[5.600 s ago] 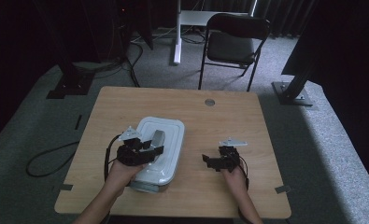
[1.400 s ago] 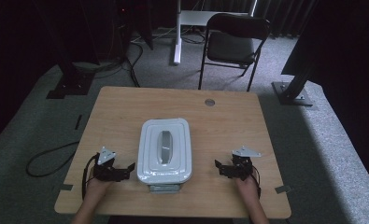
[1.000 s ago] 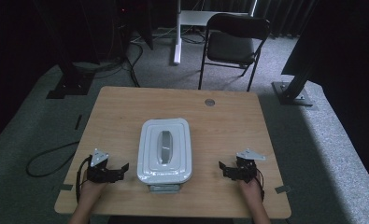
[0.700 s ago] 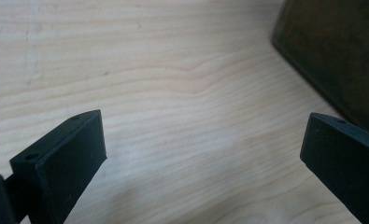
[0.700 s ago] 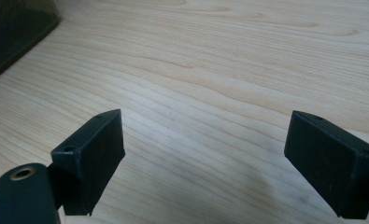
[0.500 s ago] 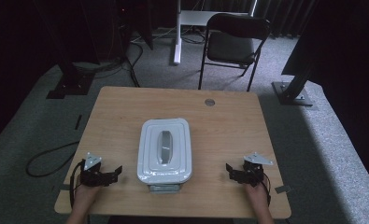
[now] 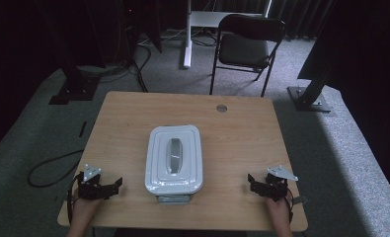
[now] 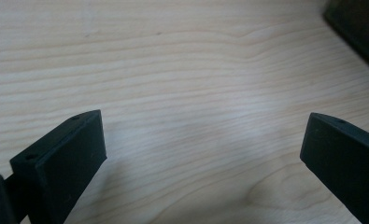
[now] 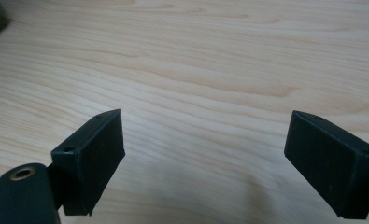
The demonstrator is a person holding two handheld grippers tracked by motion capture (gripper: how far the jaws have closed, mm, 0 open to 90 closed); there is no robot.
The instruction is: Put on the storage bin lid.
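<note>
With both hands low at the near desk edge, left tongs [image 7: 117, 183] spread wide, gripping nothing, parked near front-left corner of desk [image 7: 242, 133]. Same in left gripper view: left tongs [image 8: 201, 154] with jaws far apart, bare wood grain between, dark edge of something at top right corner, cannot tell what. Right tongs [image 7: 252, 180] also spread wide and empty, near front-right corner. Right gripper view: right tongs [image 9: 205, 154] with jaws well apart over bare wood, dark patch at top left corner, unclear.

White lidded box [image 7: 174, 159] in middle of desk, long side running away from person, closer to near edge than far. Lid on, grey handle [image 7: 174, 153] along its centre. Small grey tab or latch poking out under near end, too small to tell. Box well apart from both tongs, roughly between them.

Left hand [image 7: 84, 210] and right hand [image 7: 280, 212] coming in from bottom. Grey three-cornered plate on top of each gripper. Round grommet [image 7: 221, 107] near far edge of desk. Black folding chair [image 7: 247, 47] beyond desk on grey carpet. Black cable [image 7: 49, 168] looped on floor left of desk.
</note>
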